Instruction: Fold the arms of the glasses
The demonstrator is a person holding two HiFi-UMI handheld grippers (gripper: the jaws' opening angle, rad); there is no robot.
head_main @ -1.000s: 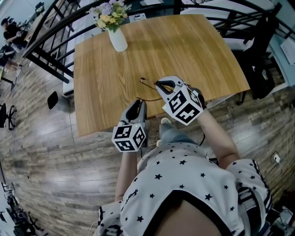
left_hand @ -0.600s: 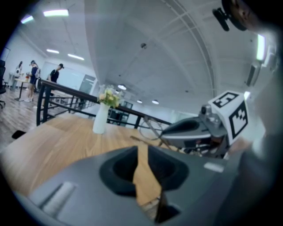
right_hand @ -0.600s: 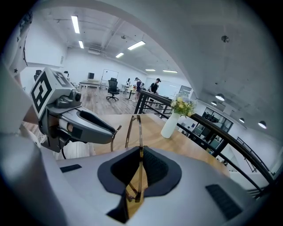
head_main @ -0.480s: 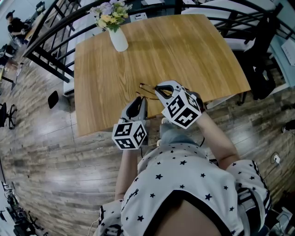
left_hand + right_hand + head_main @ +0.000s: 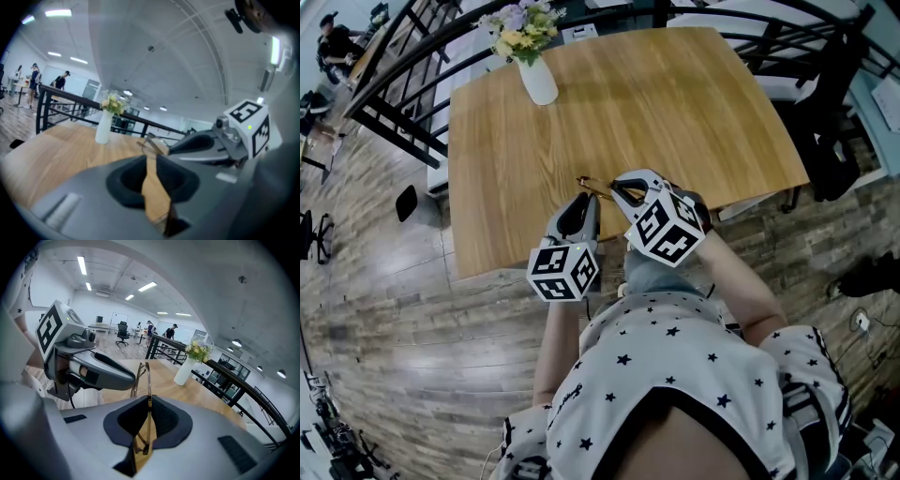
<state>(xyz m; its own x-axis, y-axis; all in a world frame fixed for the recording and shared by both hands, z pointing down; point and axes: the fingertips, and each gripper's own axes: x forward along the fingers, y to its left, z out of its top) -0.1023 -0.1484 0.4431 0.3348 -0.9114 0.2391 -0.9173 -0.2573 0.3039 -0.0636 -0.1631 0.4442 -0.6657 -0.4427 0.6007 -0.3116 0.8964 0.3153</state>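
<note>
The thin brown-framed glasses (image 5: 140, 373) hang above the near edge of the wooden table (image 5: 675, 103). My right gripper (image 5: 149, 399) is shut on their frame, which runs edge-on through its jaws and out past the tips. In the head view the glasses (image 5: 584, 181) show just beyond the right gripper (image 5: 614, 187). My left gripper (image 5: 589, 199) sits close at their left, tips almost meeting the right one. Its jaws have just been closing. In the left gripper view the left gripper (image 5: 151, 157) still shows a gap. A thin dark piece of the glasses (image 5: 151, 140) lies low in that gap.
A white vase of flowers (image 5: 539, 80) stands at the table's far left corner. Black railings (image 5: 403, 75) run behind and beside the table. The person's starred shirt (image 5: 675, 375) fills the near side, and wood-plank floor (image 5: 384, 319) lies to the left.
The right gripper with the glasses has drifted a little left, toward the left gripper. The glasses look more gathered between the two sets of tips.
</note>
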